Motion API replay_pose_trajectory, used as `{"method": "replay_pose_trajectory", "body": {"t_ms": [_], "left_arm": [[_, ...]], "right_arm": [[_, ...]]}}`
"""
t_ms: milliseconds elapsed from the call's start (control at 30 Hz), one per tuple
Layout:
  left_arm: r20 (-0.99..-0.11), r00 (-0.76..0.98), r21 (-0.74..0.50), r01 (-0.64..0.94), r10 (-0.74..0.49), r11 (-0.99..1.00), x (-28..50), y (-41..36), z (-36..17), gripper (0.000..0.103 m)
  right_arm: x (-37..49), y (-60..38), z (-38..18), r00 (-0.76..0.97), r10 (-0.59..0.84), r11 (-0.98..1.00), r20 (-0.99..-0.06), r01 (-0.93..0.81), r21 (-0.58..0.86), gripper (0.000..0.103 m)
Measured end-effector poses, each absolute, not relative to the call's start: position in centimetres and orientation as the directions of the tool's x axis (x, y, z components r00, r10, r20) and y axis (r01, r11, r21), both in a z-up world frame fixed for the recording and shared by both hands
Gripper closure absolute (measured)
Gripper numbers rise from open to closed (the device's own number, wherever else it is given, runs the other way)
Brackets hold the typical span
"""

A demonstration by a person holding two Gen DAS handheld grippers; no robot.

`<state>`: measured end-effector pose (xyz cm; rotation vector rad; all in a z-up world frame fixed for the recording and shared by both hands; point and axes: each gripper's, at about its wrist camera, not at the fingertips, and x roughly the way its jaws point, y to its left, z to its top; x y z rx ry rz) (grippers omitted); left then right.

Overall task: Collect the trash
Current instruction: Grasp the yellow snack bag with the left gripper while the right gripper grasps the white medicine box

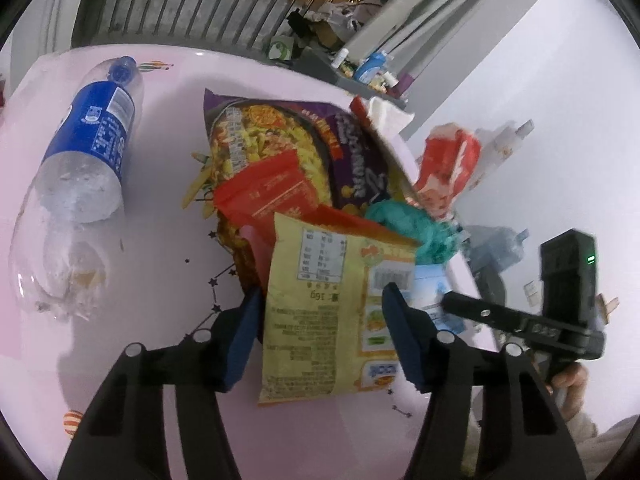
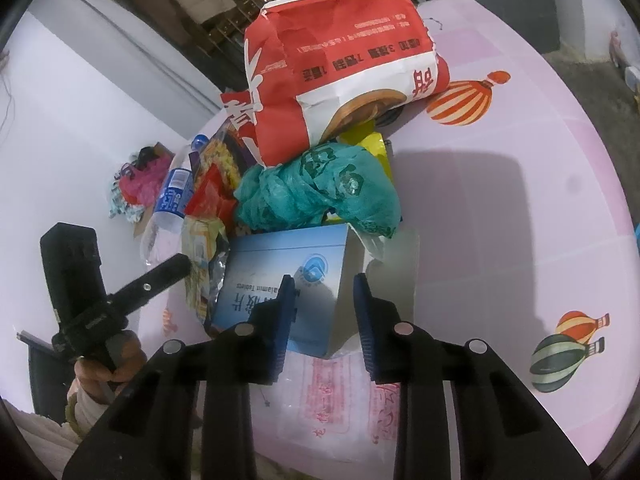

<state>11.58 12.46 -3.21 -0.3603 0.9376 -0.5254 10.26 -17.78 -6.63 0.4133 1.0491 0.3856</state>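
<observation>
A pile of trash lies on the pink table point(image 1: 160, 240). In the left wrist view my left gripper point(image 1: 320, 336) is open, its blue pads on either side of a yellow snack packet point(image 1: 332, 312). Behind it lie a red wrapper point(image 1: 268, 188), a purple noodle bag point(image 1: 280, 136), a teal plastic bag point(image 1: 412, 224) and a clear bottle with a blue label point(image 1: 84, 160). In the right wrist view my right gripper point(image 2: 324, 320) is open around the corner of a blue medicine box point(image 2: 280, 280). The teal bag point(image 2: 316, 192) and a red-and-white paper bag point(image 2: 340, 64) sit behind the box.
A clear plastic sheet with red print point(image 2: 344, 392) lies under my right gripper. The table cloth carries balloon prints point(image 2: 464, 100). The table's right edge point(image 1: 452, 240) drops to the floor, where more litter point(image 2: 136, 184) lies. A railing and cluttered shelf point(image 1: 360, 64) stand behind.
</observation>
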Motion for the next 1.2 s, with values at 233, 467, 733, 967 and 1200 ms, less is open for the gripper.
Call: {"method": "replay_pose_trajectory", "body": {"t_ms": [233,467,733,967,1200], "left_arm": [[-0.596,0.481,-0.604,0.258,-0.643,0.754,10.7,13.3,-2.5,0.050],[-0.548,0.485,-0.632,0.295,-0.682,0.717,10.0,13.1,-1.9,0.066],[-0.560,0.485,-0.556,0.381,-0.671,0.739,9.1,11.2,-1.3,0.071],[-0.582,0.467,-0.551,0.377,-0.666,0.745,9.4,10.2,-2.4,0.077],[-0.570,0.472,-0.555,0.382,-0.672,0.739,9.3,10.3,-2.8,0.094]], "right_arm": [[10.6,-17.2,-6.8,0.444,0.493,0.859,-0.748,-0.113,0.499,0.081],[10.8,-16.7,-6.9,0.445,0.490,0.862,-0.750,-0.117,0.494,0.082],[10.9,-16.5,-7.0,0.447,0.489,0.863,-0.749,-0.119,0.492,0.082],[10.9,-16.7,-7.1,0.446,0.493,0.859,-0.747,-0.116,0.498,0.082],[10.9,-17.2,-7.3,0.443,0.509,0.847,-0.738,-0.109,0.520,0.082]]}}
